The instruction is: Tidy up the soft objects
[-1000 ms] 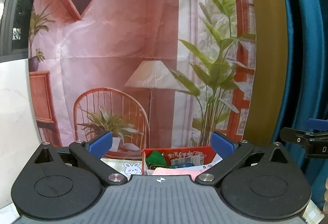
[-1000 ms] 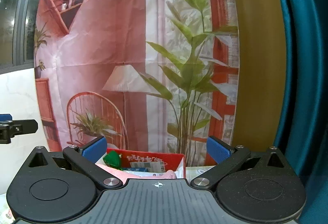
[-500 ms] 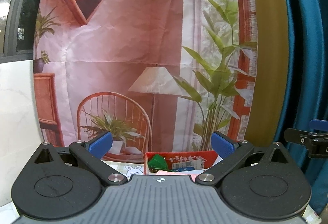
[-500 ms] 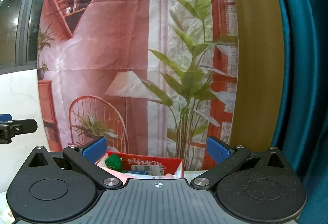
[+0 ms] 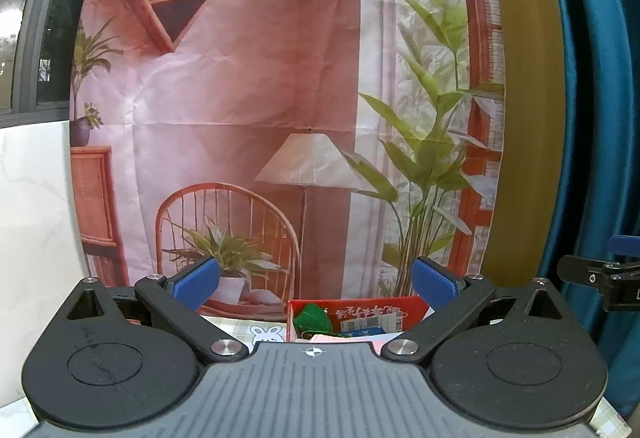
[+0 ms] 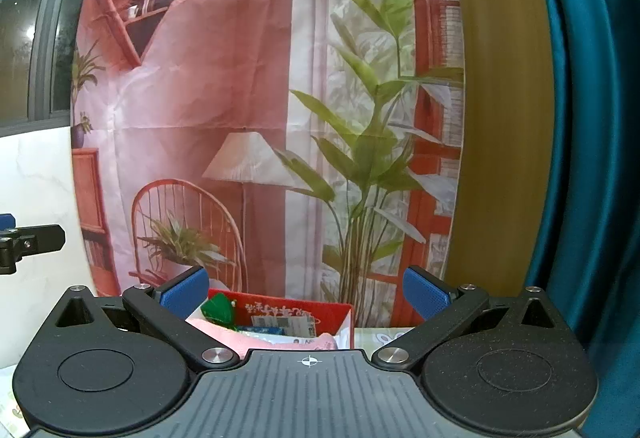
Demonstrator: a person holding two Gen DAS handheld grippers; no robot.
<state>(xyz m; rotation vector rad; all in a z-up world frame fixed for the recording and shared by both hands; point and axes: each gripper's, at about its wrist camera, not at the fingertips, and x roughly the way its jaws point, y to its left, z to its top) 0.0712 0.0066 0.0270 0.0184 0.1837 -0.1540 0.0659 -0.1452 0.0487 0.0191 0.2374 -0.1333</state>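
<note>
Left gripper (image 5: 316, 284): jaws spread wide, blue pads apart, nothing between them; held level, facing the backdrop
Right gripper (image 6: 306, 288): jaws likewise wide apart and empty
Red box (image 5: 384, 312): low and just ahead of the left gripper, between its pads and nearer the right pad; in the right wrist view (image 6: 328, 312) it sits ahead, nearer the left pad
Green soft toy (image 5: 312, 318): inside the box at its left end; also seen from the right wrist (image 6: 218, 310)
Pink soft item (image 6: 224, 334): in the box, partly hidden by the gripper body
Backdrop (image 5: 260, 97): printed room scene hanging behind the box
Blue curtain (image 6: 588, 117): far right of both grippers
</note>
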